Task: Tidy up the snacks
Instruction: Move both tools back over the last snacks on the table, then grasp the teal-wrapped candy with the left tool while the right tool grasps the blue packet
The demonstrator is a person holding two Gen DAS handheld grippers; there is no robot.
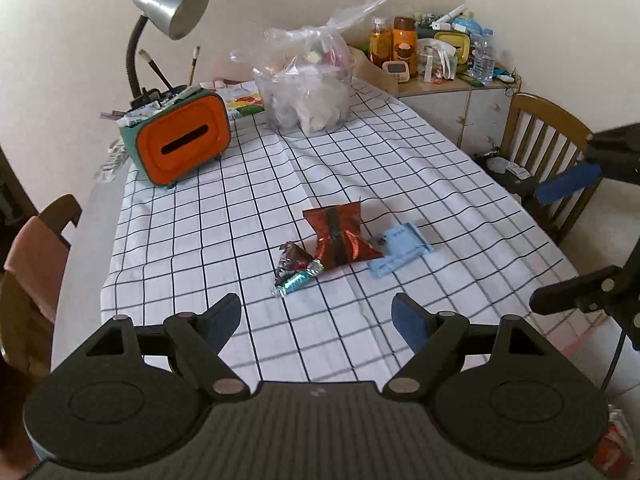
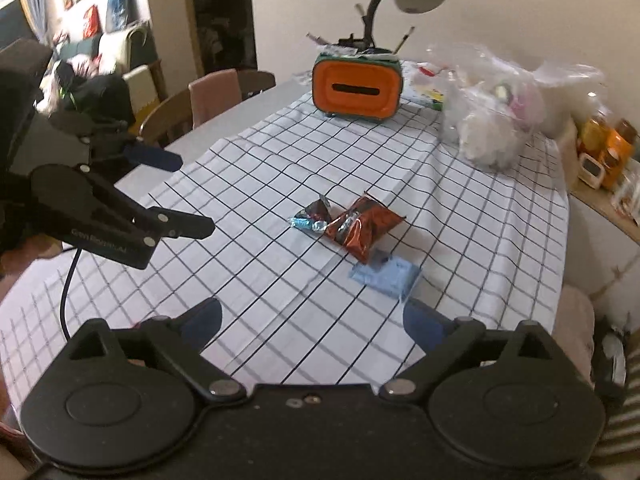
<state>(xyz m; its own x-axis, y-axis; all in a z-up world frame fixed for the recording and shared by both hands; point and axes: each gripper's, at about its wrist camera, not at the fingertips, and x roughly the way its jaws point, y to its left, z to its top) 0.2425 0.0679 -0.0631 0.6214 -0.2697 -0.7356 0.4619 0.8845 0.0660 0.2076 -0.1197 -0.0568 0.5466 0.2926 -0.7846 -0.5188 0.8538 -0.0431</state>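
Observation:
A red foil snack pack (image 1: 339, 238) (image 2: 365, 227) lies mid-table on the checked cloth. A small silver and teal wrapped candy (image 1: 295, 270) (image 2: 311, 216) touches its left side. A light blue packet (image 1: 400, 255) (image 2: 387, 274) lies by its right side. My left gripper (image 1: 316, 322) is open and empty, hovering above the cloth just short of the snacks; it also shows in the right wrist view (image 2: 188, 194). My right gripper (image 2: 312, 326) is open and empty, near the blue packet; it also shows in the left wrist view (image 1: 560, 240).
A clear plastic bag of snacks in a tub (image 1: 306, 84) (image 2: 490, 118), an orange tissue box (image 1: 182, 140) (image 2: 356, 90) and a desk lamp (image 1: 172, 10) stand at the far end. Chairs (image 1: 548, 152) (image 1: 32, 272) flank the table. A cluttered cabinet (image 1: 444, 60) stands behind.

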